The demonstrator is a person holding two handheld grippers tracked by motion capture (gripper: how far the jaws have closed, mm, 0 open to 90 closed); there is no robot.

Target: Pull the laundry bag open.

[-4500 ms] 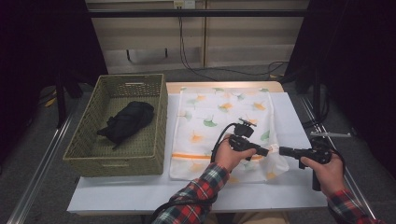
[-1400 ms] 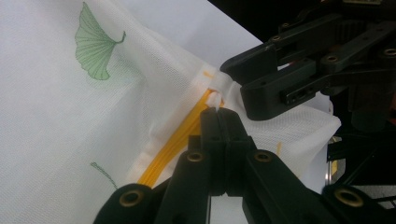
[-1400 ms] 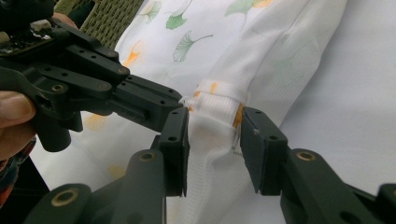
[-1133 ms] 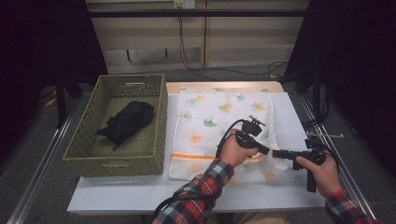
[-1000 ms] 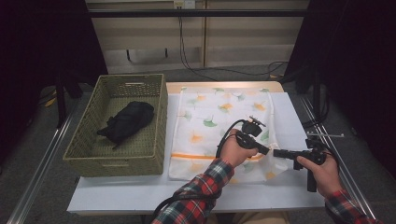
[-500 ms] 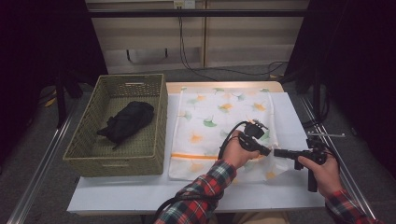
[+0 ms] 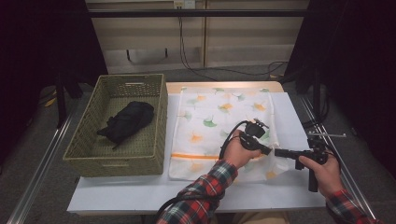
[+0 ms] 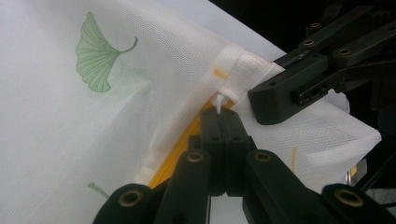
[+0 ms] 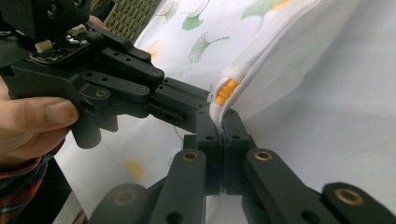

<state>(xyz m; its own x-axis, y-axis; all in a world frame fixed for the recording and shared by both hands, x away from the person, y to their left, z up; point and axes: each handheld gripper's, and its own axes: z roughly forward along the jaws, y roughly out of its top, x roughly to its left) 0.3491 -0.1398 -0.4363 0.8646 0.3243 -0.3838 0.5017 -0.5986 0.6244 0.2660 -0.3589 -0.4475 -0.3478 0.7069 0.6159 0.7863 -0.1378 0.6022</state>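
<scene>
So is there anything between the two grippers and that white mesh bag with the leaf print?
Nothing visible. The left gripper is shut on the small white zipper pull at the mesh bag's corner, and the right gripper is pinching the fabric edge right beside the orange zipper end.

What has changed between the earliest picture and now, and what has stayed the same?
The left gripper has moved right along the orange zipper to the mesh laundry bag's right edge and is shut on the small white zipper pull. The right gripper is shut on the bag edge beside it. The basket and black cloth stayed put.
</scene>
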